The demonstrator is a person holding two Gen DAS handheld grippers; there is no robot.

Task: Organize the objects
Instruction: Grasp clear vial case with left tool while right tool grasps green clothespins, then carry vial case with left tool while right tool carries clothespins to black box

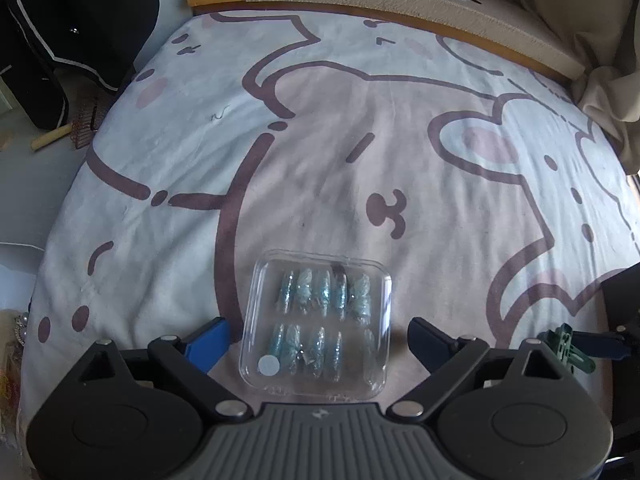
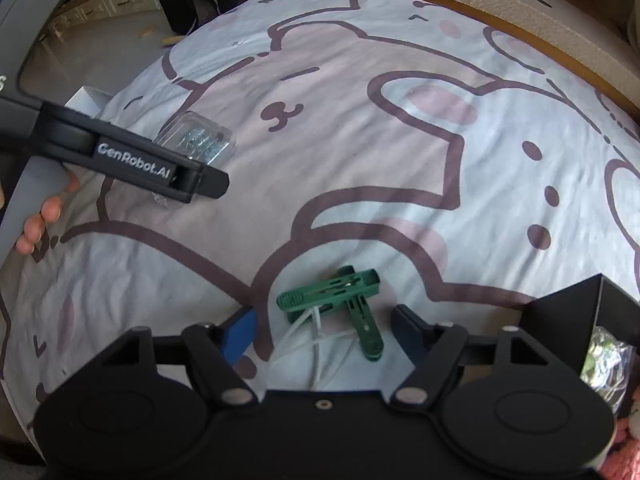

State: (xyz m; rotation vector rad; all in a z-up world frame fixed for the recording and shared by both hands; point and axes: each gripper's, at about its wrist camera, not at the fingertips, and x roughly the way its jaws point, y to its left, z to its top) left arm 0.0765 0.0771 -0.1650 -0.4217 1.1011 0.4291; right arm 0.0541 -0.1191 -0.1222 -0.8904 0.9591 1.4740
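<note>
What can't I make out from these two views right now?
- Clear box, left wrist view: its near edge is hidden behind the left gripper's body.
- Same box, right wrist view: partly covered by the left gripper's arm.
- Green clips, right wrist view: their white cords run out of sight under the right gripper.
- Shiny bag, right wrist view: cut off by the edge.

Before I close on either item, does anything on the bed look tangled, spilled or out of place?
The two green clips lie crossed over each other with thin white cords tangled beneath them. The clear plastic box lies flat and closed, its blue pieces in two neat rows. Nothing looks spilled.
</note>
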